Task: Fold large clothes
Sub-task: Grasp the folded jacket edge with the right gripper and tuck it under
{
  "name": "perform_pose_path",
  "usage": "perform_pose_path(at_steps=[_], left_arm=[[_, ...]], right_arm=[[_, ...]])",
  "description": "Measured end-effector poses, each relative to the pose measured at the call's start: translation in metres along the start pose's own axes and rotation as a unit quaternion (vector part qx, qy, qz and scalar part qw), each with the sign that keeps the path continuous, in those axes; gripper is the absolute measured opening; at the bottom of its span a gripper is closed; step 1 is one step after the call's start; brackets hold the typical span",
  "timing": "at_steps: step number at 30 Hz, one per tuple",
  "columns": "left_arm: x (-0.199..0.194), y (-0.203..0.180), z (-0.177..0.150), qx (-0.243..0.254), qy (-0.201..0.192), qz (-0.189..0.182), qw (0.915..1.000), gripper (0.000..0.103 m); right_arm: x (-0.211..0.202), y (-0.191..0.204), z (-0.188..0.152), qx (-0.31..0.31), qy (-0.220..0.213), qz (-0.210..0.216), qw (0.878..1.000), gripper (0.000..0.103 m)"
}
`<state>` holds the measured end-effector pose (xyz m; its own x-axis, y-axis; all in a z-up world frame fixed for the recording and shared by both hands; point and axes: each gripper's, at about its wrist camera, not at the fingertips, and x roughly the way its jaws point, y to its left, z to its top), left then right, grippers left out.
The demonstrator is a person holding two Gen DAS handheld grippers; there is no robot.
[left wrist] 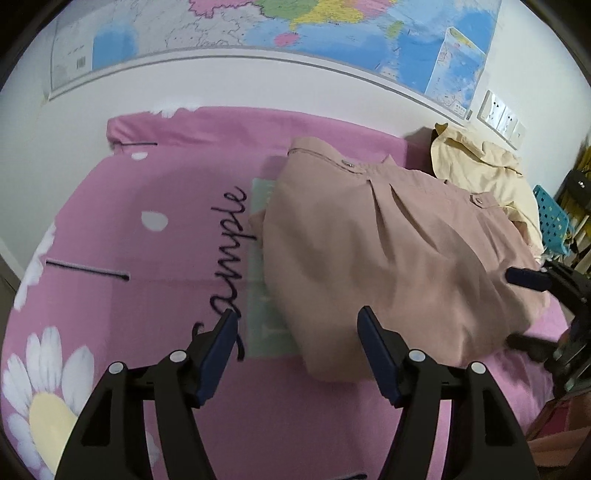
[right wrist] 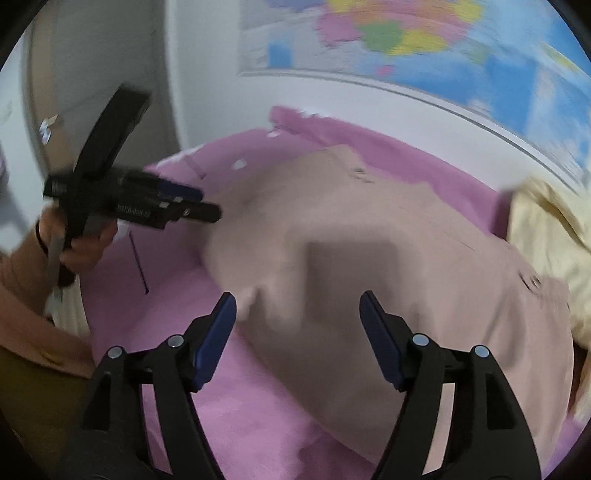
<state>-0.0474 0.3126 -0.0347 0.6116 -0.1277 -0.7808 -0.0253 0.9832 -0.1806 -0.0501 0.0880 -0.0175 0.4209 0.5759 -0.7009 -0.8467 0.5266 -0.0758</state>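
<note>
A dusty-pink garment [left wrist: 391,258] lies folded in a broad, rumpled heap on the pink daisy-print bedsheet [left wrist: 147,295], its buttoned band toward the wall. My left gripper [left wrist: 298,314] hovers open over the garment's near left edge, with nothing between its blue pads. In the right wrist view my right gripper [right wrist: 298,295] hangs open above the near edge of the same garment [right wrist: 369,240], its pads clear of the cloth. The right gripper [left wrist: 530,312] also shows at the garment's right side. A hand holds the left gripper [right wrist: 208,203] at the left, blurred.
A cream garment [left wrist: 487,173] lies crumpled behind the pink one, by the wall. A large map [left wrist: 295,33] and wall sockets [left wrist: 502,114] are above the bed. A blue perforated basket [left wrist: 554,221] stands at the right. A brown sleeve [right wrist: 26,295] is at the left.
</note>
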Motion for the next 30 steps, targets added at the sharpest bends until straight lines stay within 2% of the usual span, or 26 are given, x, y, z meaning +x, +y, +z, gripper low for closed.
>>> perform_pose_path(at_steps=[3, 7, 10, 13, 14, 15, 17, 20, 21, 23, 30], left_arm=[[-0.005, 0.001, -0.007, -0.005, 0.002, -0.008, 1.0000, 0.065], [-0.010, 0.000, -0.017, -0.014, 0.008, -0.036, 0.9992, 0.065], [-0.008, -0.006, -0.026, -0.008, 0.020, -0.047, 0.9986, 0.066], [-0.004, -0.015, -0.032, 0.002, 0.029, -0.062, 0.9976, 0.066], [-0.003, -0.018, -0.034, 0.005, 0.030, -0.067, 0.9973, 0.066], [-0.001, -0.021, -0.035, 0.008, 0.033, -0.076, 0.9965, 0.066], [0.002, -0.027, -0.036, 0.005, 0.038, -0.093, 0.9950, 0.067], [0.008, -0.033, -0.032, -0.003, 0.035, -0.124, 0.9917, 0.068], [0.011, -0.033, -0.030, -0.010, 0.038, -0.138, 0.9896, 0.072], [0.018, -0.034, -0.025, -0.034, 0.040, -0.168, 0.9844, 0.073], [0.021, -0.043, -0.010, -0.050, 0.025, -0.164, 0.9849, 0.073]], right_arm=[[0.018, 0.014, 0.000, -0.047, 0.024, -0.012, 0.999, 0.069], [0.039, 0.022, -0.010, -0.087, 0.054, -0.039, 0.994, 0.068], [0.046, 0.022, -0.014, -0.098, 0.051, -0.064, 0.992, 0.061], [0.047, 0.016, -0.010, -0.086, 0.045, -0.063, 0.993, 0.041], [0.046, 0.015, -0.008, -0.079, 0.046, -0.053, 0.994, 0.027], [0.044, 0.012, -0.005, -0.067, 0.044, -0.041, 0.996, 0.019], [0.038, 0.008, 0.001, -0.047, 0.031, -0.035, 0.998, 0.014], [0.028, -0.005, 0.008, -0.006, 0.012, -0.018, 1.000, 0.013], [0.026, -0.009, 0.009, 0.006, 0.008, -0.013, 1.000, 0.013], [0.019, -0.012, 0.008, 0.015, 0.001, -0.015, 1.000, 0.013], [0.015, -0.011, 0.003, 0.027, -0.004, -0.004, 1.000, 0.013]])
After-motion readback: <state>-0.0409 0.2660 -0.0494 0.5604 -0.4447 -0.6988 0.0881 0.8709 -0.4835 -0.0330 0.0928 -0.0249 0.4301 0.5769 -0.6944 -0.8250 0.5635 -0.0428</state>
